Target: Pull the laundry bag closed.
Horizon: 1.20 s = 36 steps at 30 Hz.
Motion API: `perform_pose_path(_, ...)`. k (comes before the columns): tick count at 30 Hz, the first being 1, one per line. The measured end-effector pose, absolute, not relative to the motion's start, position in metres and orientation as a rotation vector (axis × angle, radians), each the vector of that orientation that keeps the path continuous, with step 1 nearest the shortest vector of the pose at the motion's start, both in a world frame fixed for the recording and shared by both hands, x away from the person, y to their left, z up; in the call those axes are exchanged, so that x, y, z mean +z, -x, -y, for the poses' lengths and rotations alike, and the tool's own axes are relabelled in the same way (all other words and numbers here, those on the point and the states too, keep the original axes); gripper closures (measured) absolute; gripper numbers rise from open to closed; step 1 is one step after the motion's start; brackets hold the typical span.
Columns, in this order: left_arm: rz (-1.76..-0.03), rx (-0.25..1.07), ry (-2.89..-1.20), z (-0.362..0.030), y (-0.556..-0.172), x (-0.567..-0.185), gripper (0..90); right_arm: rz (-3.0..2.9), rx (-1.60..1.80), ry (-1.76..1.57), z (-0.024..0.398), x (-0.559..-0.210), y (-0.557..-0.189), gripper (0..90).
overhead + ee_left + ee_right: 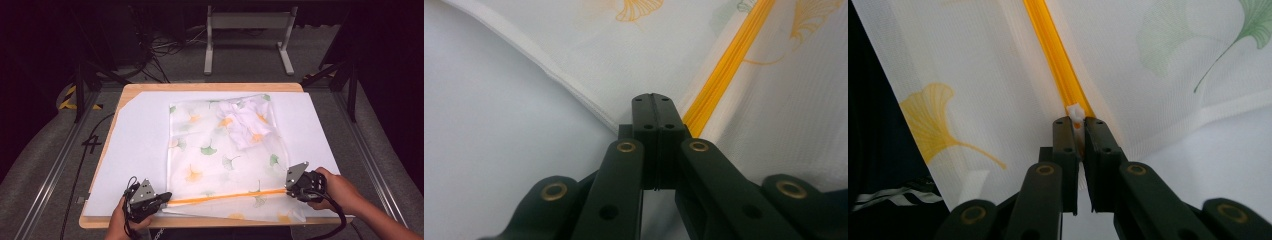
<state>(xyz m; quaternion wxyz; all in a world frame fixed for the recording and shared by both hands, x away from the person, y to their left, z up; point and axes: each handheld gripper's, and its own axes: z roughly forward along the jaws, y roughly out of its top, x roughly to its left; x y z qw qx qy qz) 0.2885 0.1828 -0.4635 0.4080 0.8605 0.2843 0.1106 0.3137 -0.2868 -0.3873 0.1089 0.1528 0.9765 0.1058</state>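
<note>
Orange zip [227, 196] as the guide: running straight from the left gripper [653, 100] to the right gripper [1075, 122], along the near edge of the bag [225, 150].

Clamping with both, jaws pressed together. Biting the bag's corner with the left fingers, just beside the zip's end. Pinching the small white pull [1075, 112] with the right fingers, its tip poking out just past the fingertips. Working on mesh lying flat on the sheet [135, 150] ahead of both sets of fingers, with the garment [245, 122] inside it, far beyond the fingertips and well apart from them.

Judging the step as running the pull along the zip toward the left fingers; not telling from these views whether the teeth ahead of the right fingers are meshed.

Doing it well, probably:
- anchoring the corner firmly with the left fingers and leaning slightly away, tensioning the zip;
- drawing the right fingers exactly in line with the orange strip, low over the sheet, without lifting or twisting;
- watching the loose mesh either side of the right fingertips, since a fold there risks snagging;
- squeezing hard on the pull, the hold looking slim;
- easing off rather than yanking on any jam.
</note>
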Motion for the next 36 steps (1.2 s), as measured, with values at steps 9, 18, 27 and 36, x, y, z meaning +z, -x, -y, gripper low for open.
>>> perform_pose_path(9, -0.718, 0.274, -2.167, -0.183, -0.289, -0.464, 90.0, -2.871, 0.310, -0.475, 0.294, -0.389, -0.313, 84.2)
perform_pose_path(18, -0.719, 0.271, -2.165, -0.184, -0.289, -0.464, 90.0, -2.863, 0.301, -0.526, 0.303, -0.393, -0.314, 84.2)
perform_pose_path(27, -0.719, 0.272, -2.164, -0.184, -0.289, -0.464, 90.0, -2.864, 0.330, -0.547, 0.307, -0.394, -0.314, 84.2)
perform_pose_path(36, -0.718, 0.273, -2.164, -0.183, -0.289, -0.464, 90.0, -2.861, 0.332, -0.556, 0.307, -0.396, -0.314, 84.1)
